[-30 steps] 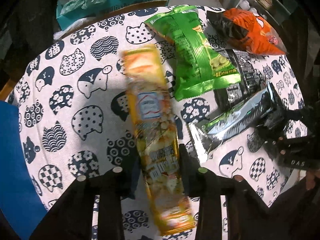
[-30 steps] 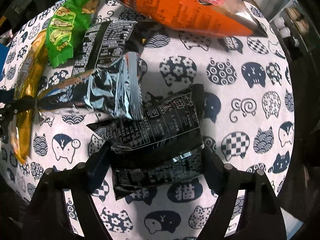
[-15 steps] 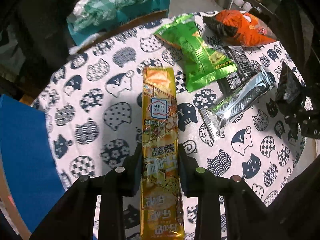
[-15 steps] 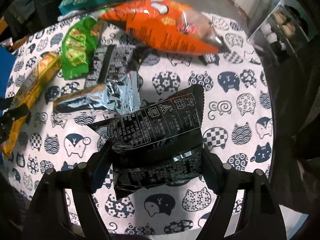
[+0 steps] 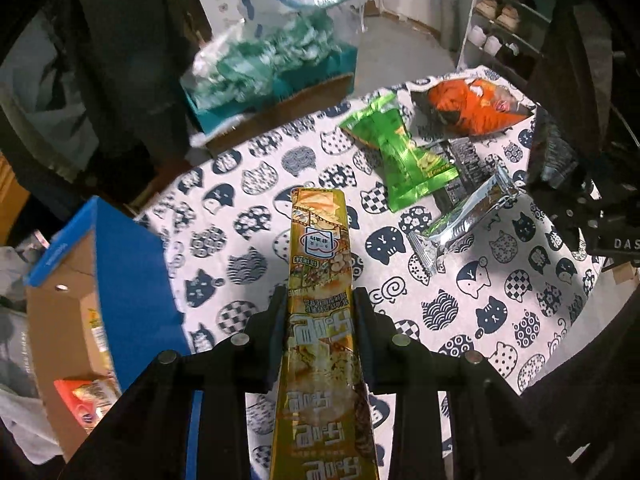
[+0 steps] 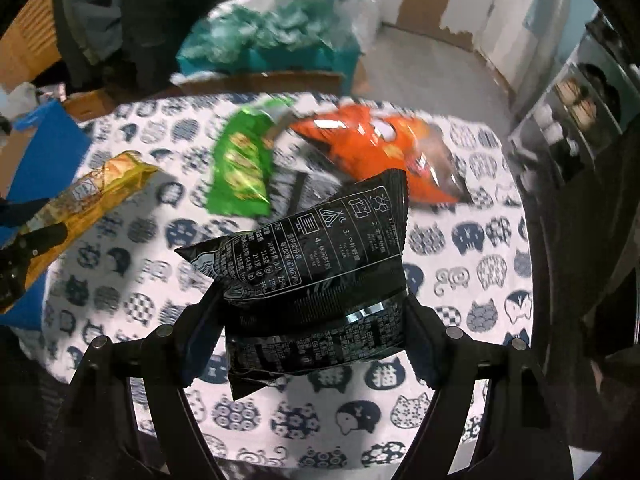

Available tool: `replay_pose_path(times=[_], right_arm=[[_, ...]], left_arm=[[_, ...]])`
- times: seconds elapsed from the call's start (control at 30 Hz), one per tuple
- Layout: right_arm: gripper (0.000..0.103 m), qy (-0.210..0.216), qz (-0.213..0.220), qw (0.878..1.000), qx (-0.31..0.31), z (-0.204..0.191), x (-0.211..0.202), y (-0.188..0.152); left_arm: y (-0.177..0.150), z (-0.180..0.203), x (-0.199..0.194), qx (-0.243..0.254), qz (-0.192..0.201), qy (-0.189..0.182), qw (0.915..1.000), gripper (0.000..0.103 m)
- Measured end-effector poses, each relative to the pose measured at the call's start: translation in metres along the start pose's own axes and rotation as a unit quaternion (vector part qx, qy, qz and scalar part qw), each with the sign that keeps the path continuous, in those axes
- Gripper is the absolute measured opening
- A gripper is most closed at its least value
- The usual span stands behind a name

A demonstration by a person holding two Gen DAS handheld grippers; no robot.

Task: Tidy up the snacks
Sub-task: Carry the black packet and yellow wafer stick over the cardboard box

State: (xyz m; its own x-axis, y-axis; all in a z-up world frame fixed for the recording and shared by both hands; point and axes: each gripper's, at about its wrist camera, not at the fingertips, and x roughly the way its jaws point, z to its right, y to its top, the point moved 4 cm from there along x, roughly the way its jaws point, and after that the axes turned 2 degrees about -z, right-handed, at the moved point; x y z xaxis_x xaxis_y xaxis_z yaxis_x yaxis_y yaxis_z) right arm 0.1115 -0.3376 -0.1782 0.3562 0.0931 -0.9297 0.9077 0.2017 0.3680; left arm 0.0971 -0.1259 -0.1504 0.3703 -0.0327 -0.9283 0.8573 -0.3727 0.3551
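My left gripper (image 5: 320,308) is shut on a long gold snack pack (image 5: 320,264) and holds it above the cat-print table (image 5: 240,216). My right gripper (image 6: 312,304) is shut on a black snack packet (image 6: 316,264), lifted above the table (image 6: 480,240). On the table lie a green bag (image 5: 404,160), an orange bag (image 5: 472,108), a silver pack (image 5: 464,220) and a black pack (image 5: 460,168) partly under them. The right wrist view also shows the gold pack (image 6: 80,204), green bag (image 6: 240,168) and orange bag (image 6: 380,152).
A blue-edged cardboard box (image 5: 80,280) with snacks inside stands at the table's left; it also shows in the right wrist view (image 6: 44,148). A teal box with plastic bags (image 5: 272,60) sits behind the table. Shoe shelves (image 5: 508,16) stand at the far right.
Both grippers have risen well above the table with their packs. The left view now takes in the blue cardboard box at the left.
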Motion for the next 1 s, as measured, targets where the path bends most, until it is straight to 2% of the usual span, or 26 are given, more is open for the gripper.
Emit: replay_pose_path(times=[0.2,0.37,0.53,1.0], right_arm=[[0.079,0.013,0.027,0.999,-0.023,-0.025,-0.023,0.011],[0.079,0.019,0.041,0.998,-0.041,-0.043,-0.037,0.018],[0.079,0.025,0.057,0.996,-0.060,-0.062,-0.051,0.028],[0.079,0.049,0.087,0.988,-0.122,-0.136,-0.078,0.057]], left_arm=[[-0.009,-0.011,-0.028,-0.005,0.019,0.003,0.9998,0.032],[-0.015,-0.021,-0.050,0.002,0.040,0.022,0.9989,0.032],[-0.018,-0.039,-0.067,-0.016,0.053,0.020,0.9983,0.032],[-0.043,-0.099,-0.105,-0.065,0.089,0.051,0.9926,0.032]])
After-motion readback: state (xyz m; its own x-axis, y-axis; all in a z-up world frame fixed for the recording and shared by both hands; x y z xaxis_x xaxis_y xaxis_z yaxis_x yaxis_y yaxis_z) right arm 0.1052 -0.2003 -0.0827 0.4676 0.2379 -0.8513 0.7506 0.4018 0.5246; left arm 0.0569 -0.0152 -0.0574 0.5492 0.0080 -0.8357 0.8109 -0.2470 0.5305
